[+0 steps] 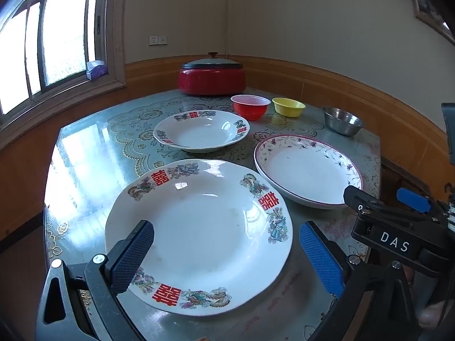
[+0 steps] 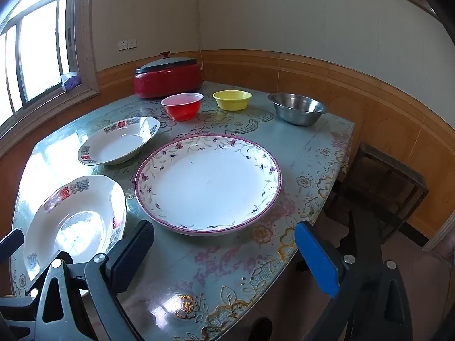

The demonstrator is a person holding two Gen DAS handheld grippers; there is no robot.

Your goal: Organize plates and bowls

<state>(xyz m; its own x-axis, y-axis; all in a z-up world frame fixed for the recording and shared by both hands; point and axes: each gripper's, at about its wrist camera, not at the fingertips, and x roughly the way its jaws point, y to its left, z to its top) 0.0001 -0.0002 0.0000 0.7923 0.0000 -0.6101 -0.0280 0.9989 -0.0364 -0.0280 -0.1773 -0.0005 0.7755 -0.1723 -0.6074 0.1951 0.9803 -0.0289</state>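
A large white plate (image 1: 204, 227) with red characters lies nearest on the table. My left gripper (image 1: 227, 255) hangs open above it, touching nothing. A smaller plate of the same pattern (image 1: 202, 130) sits behind it. To the right lies a white plate with a purple floral rim (image 2: 207, 182). My right gripper (image 2: 224, 255) is open over the table's near edge, just short of that plate, with nothing between its fingers. It also shows from the side as the right gripper (image 1: 381, 199). Along the back stand a red bowl (image 2: 183, 106), a yellow bowl (image 2: 231, 99) and a steel bowl (image 2: 297, 108).
A red lidded pot (image 2: 167, 79) stands at the back of the glass-topped table (image 2: 307, 153). A dark wooden stool (image 2: 384, 187) sits past the table's right edge. A window with a tissue box (image 1: 96, 69) on its sill is at the left.
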